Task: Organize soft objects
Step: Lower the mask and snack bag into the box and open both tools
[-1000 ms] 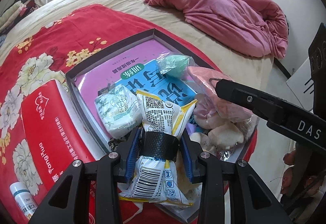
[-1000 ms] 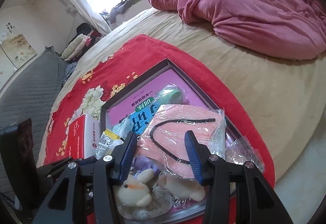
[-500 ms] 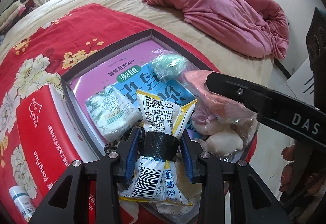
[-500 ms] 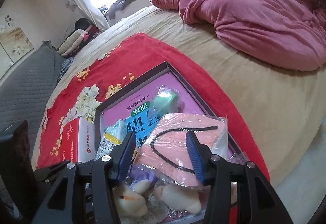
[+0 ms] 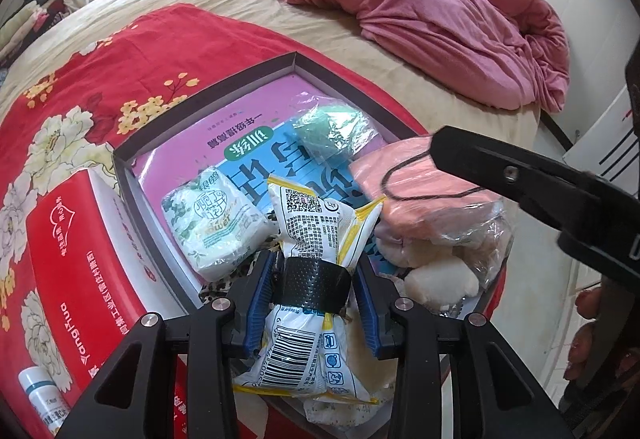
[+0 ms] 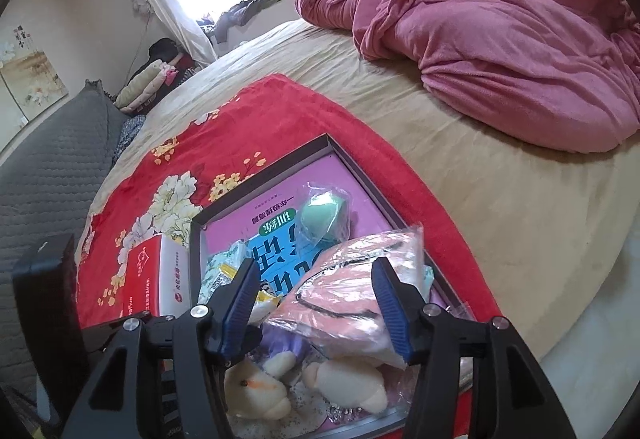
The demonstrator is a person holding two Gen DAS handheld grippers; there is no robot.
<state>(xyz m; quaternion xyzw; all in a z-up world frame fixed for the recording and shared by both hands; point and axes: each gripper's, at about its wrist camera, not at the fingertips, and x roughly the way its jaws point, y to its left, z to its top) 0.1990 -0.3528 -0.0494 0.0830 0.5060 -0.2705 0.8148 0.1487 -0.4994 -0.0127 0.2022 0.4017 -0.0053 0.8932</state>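
Note:
My left gripper [image 5: 316, 285] is shut on a white and yellow snack packet [image 5: 308, 239], held over the near edge of a dark shallow box [image 5: 208, 87] on the bed. Inside the box lie a white tissue pack [image 5: 212, 219], a green sponge in clear wrap [image 5: 332, 131], a pink face mask in a clear bag [image 5: 412, 191] and a cream plush toy [image 5: 436, 275]. My right gripper [image 6: 316, 299] is open, its fingers either side of the pink mask bag [image 6: 352, 299], above the plush toy [image 6: 256, 395]. The box rim [image 6: 360, 163] shows in the right wrist view.
A red tissue box [image 5: 68, 251] stands left of the box on a red floral blanket [image 5: 80, 79]. A small white bottle [image 5: 40, 395] lies at the lower left. A crumpled pink quilt [image 5: 420, 11] lies at the back. The bed edge [image 6: 560, 319] drops off on the right.
My right gripper has drawn back and up a little from the pink mask bag, which now lies lower in the box. The left gripper keeps its hold on the snack packet.

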